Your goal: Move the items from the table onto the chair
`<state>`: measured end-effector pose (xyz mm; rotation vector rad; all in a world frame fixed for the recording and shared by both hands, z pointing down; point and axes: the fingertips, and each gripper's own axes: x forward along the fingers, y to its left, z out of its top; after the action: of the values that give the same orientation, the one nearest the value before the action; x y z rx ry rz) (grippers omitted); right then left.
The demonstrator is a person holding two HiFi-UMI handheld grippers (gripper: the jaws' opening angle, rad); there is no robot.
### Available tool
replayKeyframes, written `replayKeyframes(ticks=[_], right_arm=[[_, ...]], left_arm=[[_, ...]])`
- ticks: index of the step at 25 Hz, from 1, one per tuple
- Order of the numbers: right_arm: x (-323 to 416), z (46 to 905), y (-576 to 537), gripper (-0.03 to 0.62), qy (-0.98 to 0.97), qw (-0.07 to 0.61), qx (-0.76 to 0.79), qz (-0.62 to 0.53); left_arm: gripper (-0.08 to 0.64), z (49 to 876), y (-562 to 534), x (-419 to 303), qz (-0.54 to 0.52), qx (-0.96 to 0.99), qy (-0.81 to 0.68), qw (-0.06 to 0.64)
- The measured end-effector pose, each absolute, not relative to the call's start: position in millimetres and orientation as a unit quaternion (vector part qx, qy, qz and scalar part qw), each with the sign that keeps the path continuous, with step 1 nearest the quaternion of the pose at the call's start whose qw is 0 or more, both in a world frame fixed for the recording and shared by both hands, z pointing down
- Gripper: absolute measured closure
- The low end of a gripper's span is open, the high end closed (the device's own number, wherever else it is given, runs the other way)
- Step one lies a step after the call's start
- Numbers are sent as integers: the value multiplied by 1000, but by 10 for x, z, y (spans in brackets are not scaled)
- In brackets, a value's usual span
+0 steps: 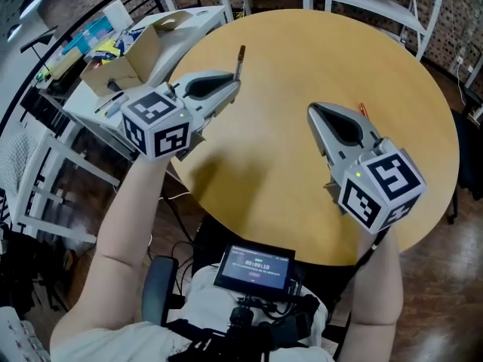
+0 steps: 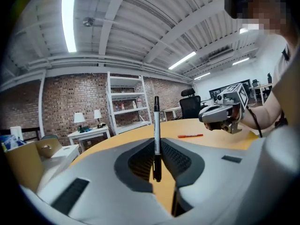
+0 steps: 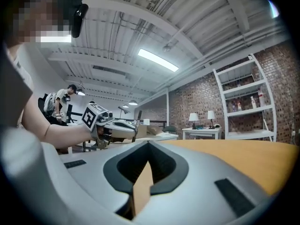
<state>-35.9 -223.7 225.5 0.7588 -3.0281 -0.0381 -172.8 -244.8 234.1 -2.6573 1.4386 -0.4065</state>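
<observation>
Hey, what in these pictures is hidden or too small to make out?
Red pen: head view, mostly behind the right gripper.
Marker print: left gripper view, too small to read.
Box contents: head view, too small to tell.
Screen text: head view, too small to read.

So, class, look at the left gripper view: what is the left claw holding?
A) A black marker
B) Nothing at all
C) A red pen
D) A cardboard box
A: the left claw is shut on the black marker, which stands upright between its jaws, while the red pen lies apart on the table.
</observation>
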Motion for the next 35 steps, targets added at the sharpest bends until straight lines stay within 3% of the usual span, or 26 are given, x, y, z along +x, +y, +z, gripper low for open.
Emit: replayKeyframes(ticks=[17,26,35], right_arm=[[-1444,2322,-1922,589,-988,24,149,-15],[-1555,2315,-1901,589,-989,31,146,-21],[-1531,2349,-1940,589,-988,29,152,-19]], left_arm=[[502,2563,-1973,-3821,-213,-750,622,67],[502,2887,-1854,-5136,-408,-650,637,74],[502,3350,-1916,-5991,-602,-591,537,11]])
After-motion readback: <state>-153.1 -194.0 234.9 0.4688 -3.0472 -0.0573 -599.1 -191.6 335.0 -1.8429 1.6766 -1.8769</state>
